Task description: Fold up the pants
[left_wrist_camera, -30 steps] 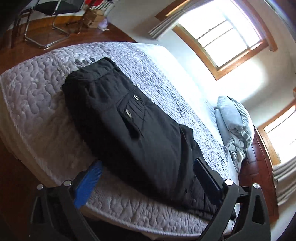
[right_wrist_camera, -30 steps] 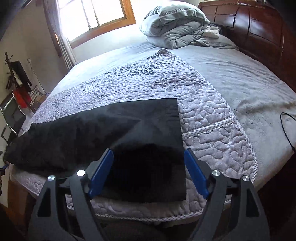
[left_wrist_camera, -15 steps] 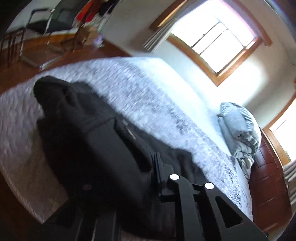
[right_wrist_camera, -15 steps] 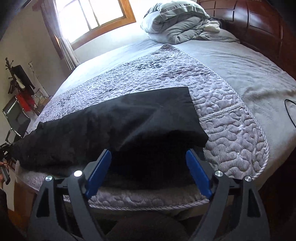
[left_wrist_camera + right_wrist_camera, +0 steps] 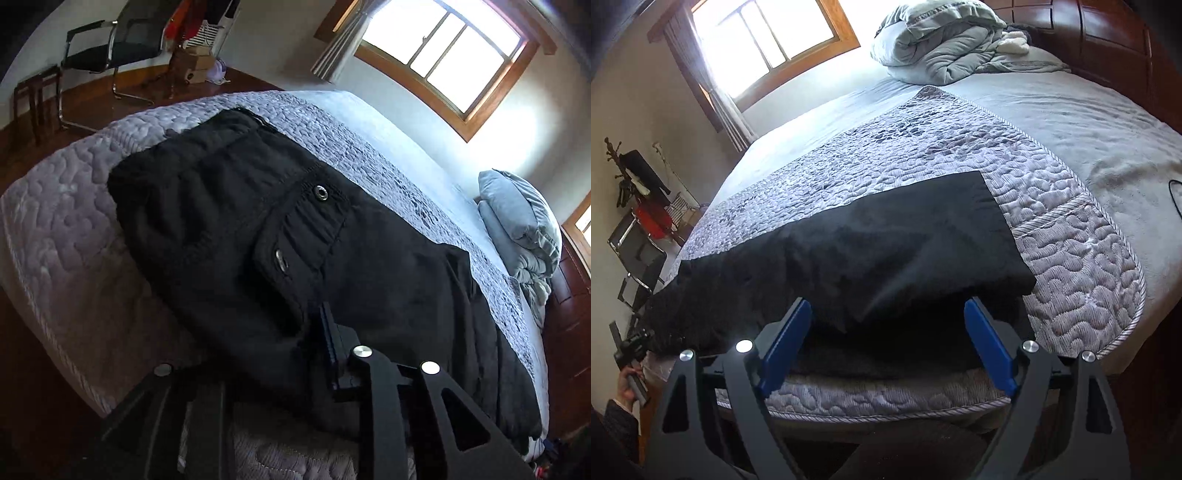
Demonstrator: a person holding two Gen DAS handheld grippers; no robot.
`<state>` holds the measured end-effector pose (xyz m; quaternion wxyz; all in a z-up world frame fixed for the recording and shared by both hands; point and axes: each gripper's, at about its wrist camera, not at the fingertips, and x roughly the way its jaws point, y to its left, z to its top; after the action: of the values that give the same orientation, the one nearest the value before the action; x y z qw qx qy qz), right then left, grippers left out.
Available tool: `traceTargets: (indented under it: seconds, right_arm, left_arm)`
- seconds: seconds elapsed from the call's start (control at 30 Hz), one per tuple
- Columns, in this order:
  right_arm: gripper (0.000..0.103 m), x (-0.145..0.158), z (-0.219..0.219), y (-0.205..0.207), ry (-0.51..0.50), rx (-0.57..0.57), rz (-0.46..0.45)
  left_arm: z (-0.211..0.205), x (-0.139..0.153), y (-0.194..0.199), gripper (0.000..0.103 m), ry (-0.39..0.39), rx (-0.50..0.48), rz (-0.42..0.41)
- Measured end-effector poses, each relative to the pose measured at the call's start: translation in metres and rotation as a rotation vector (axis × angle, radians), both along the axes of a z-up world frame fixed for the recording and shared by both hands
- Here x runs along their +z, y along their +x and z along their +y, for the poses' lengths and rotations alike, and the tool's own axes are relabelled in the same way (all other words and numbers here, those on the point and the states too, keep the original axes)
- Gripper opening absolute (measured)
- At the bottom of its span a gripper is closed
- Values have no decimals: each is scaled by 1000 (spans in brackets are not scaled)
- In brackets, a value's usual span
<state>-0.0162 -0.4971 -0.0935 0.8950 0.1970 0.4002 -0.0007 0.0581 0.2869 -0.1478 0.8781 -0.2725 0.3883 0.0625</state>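
a: so where's everything? the pants [image 5: 295, 236] lie flat along the near edge of the bed [image 5: 66, 221], on the quilted runner [image 5: 1052, 206]. long axis runs side to side across the front of the bed: waistband end toward the left hand, leg hems toward the right.

b: yep. in the left wrist view the left tool [image 5: 325, 354] looks clenched on a bunch of black fabric near the cargo pocket [image 5: 303, 229], waistband off around 10 o'clock. only one finger is clear, so i'm judging by the cloth bunched against it.

a: and the right tool [image 5: 886, 332]?

b: released, blue pads [image 5: 786, 339] spread wide, straddling the hem end. the top leg's edge hangs between the pads, seemingly untouched. hem corner sits about 1 o'clock from it.

a: so the right hand is nearer the hems, left nearer the waist.

b: right. my guess is the next fold goes along that long axis, hems carried over toward the waistband, so the right tool needs to clamp first.
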Motion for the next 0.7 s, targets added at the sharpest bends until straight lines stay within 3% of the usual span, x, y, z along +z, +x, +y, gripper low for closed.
traceTargets:
  seconds: [0.07, 0.17, 0.27, 0.47, 0.53, 0.57, 0.6, 0.67, 0.7]
  right_arm:
    - [86, 4, -7, -5, 59, -26, -4]
    - [86, 8, -17, -13, 186, -52, -20]
    - [86, 4, -19, -12, 251, -71, 24]
    - [86, -28, -27, 6, 386, -150, 68]
    - [78, -40, -32, 16, 451, -190, 78]
    - [76, -45, -35, 21, 466, -214, 90]
    - [68, -49, -38, 26, 465, -242, 107]
    - [52, -53, -41, 37, 428, -285, 127]
    - [37, -53, -41, 43, 407, -293, 138]
  left_arm:
    - [-3, 5, -8, 52, 3, 20, -1]
    - [-8, 18, -21, 55, 19, 20, -17]
    - [-7, 30, -30, 60, 11, 35, -35]
    - [-24, 50, -42, 66, 8, 19, -95]
    - [-37, 59, -43, 70, 18, -7, -113]
    - [-43, 62, -42, 78, 23, -15, -118]
    - [-48, 63, -40, 87, 25, -23, -121]
    - [-63, 66, -35, 93, 14, -58, -124]
    - [-68, 65, -31, 97, 3, -77, -122]
